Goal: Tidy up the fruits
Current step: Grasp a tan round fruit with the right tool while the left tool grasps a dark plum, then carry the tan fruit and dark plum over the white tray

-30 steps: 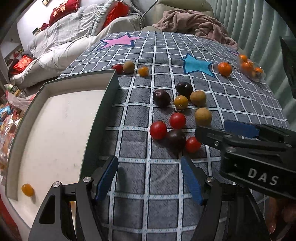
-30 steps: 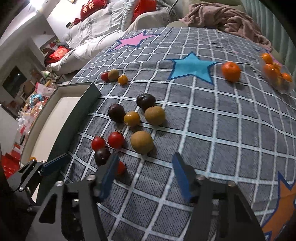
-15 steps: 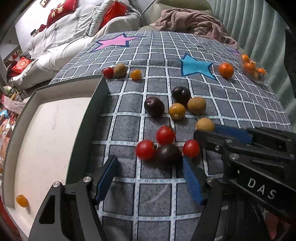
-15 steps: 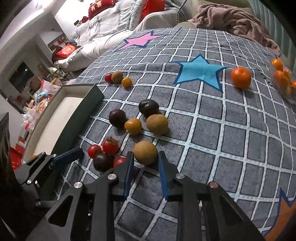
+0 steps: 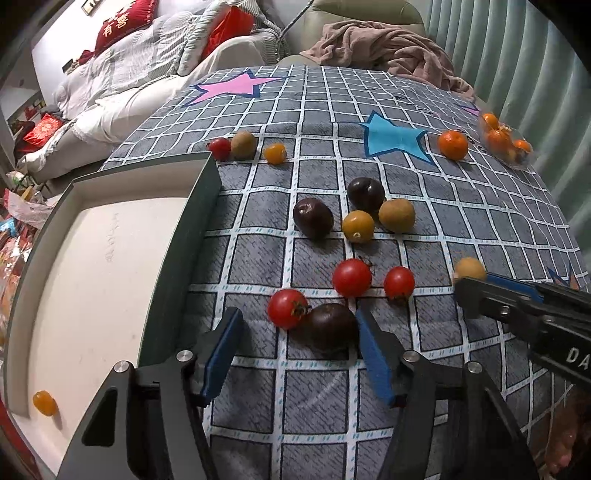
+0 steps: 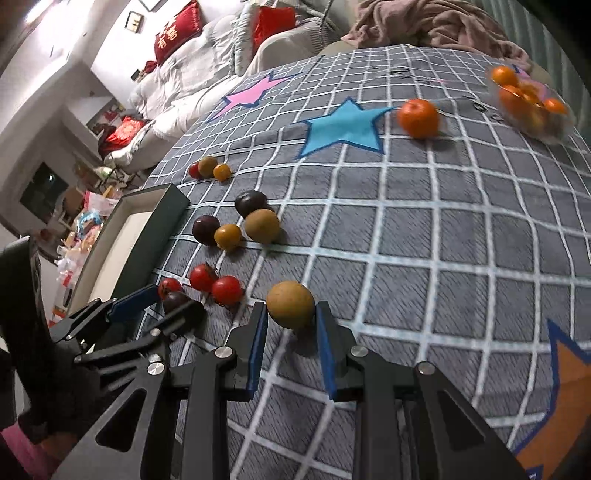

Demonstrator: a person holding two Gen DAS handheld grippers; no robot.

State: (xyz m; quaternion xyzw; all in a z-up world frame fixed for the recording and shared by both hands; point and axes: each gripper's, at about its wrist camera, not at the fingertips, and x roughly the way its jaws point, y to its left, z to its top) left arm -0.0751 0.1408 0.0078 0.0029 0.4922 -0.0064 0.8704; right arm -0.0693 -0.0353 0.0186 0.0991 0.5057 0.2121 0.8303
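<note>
Black hand-held gripper (image 6: 290, 334) frames, blue pads (image 6: 256, 345), silver screws.

We are reading white letters "DA" on the black body of the right gripper (image 5: 476, 280), cut off by the frame edge. A red cushion (image 5: 123, 22) is showing gold Chinese characters, "有喜", on the sofa behind.

**Fruit tally on the checked cloth**

Four red tomatoes (image 5: 351, 277), three dark plums (image 5: 313, 217), four brown round fruits (image 5: 396, 215), two small yellow-orange fruits on the cloth (image 5: 358, 226), one in the tray (image 5: 44, 403), one loose mandarin (image 5: 453, 144), one bag of mandarins (image 5: 505, 142), one tray (image 5: 195, 206).
</note>
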